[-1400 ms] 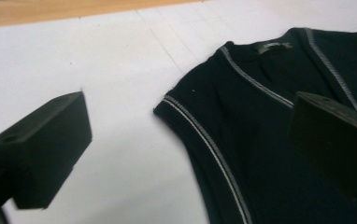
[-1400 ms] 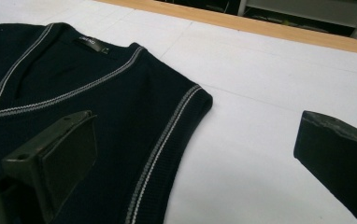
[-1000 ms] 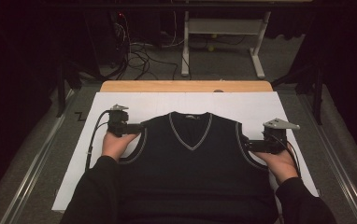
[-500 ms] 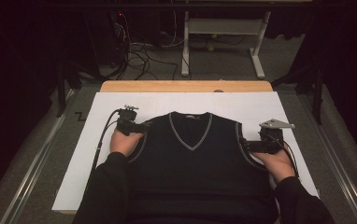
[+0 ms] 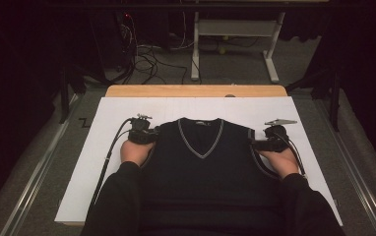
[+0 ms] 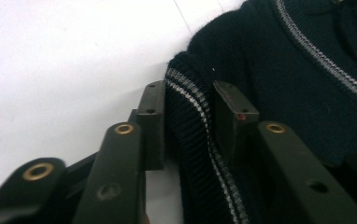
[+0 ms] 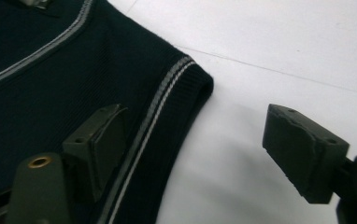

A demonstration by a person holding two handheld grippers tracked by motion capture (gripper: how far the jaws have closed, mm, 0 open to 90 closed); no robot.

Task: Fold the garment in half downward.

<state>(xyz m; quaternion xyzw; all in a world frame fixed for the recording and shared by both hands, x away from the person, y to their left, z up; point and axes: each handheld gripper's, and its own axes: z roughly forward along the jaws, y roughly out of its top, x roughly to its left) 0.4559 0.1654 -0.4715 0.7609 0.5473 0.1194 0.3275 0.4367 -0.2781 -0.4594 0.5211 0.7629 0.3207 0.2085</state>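
A dark navy sleeveless V-neck vest (image 5: 201,167) with grey striped trim lies flat on the white table cover (image 5: 127,113). My left gripper (image 5: 151,135) is at the vest's left shoulder. Its jaws have just been closing, and in the left gripper view (image 6: 190,100) the pads pinch the ribbed armhole trim (image 6: 193,116), bunched upright between them. My right gripper (image 5: 255,144) is at the right armhole. Its jaws have just been closing too but still stand wide (image 7: 195,126): one pad (image 7: 97,140) rests over the vest (image 7: 50,79), the other (image 7: 303,149) hangs over white cover.
A wooden table edge (image 5: 196,90) runs along the far side. Behind it on the floor are tangled cables (image 5: 146,56) and a white metal frame (image 5: 235,29). Metal rails (image 5: 33,172) flank the table. The person's dark sleeves cover the vest's lower corners.
Both hands have moved inward onto the vest's shoulders. The left jaws have closed on the armhole trim. The right jaws have narrowed a little over the other armhole edge.
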